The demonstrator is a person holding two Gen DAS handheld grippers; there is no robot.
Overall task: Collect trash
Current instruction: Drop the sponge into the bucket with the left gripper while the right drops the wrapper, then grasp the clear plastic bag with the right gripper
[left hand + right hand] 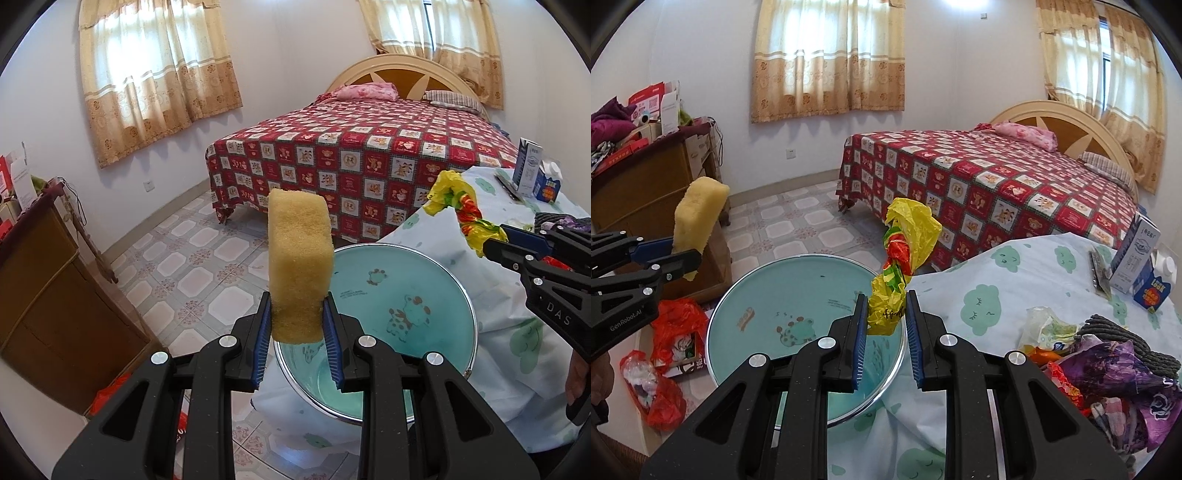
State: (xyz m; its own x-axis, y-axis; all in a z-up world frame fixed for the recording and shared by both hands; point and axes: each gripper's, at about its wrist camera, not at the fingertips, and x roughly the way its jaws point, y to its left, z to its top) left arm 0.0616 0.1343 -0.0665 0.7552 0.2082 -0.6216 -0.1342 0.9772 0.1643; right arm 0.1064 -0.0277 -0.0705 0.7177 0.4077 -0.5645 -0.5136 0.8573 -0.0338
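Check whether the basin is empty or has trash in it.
Empty: the basin shows only its bare printed bottom; sponge and wrapper are still held above it.

Left tool (297, 317): jaws closed on a sponge (299, 266), held upright in the air. Right tool (885, 314): jaws clamped on a crumpled wrapper (905, 258), likewise raised.

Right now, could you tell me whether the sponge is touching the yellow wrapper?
Apart. The right wrist view shows the sponge held far left by the left gripper, with open floor between it and the wrapper in the right gripper.
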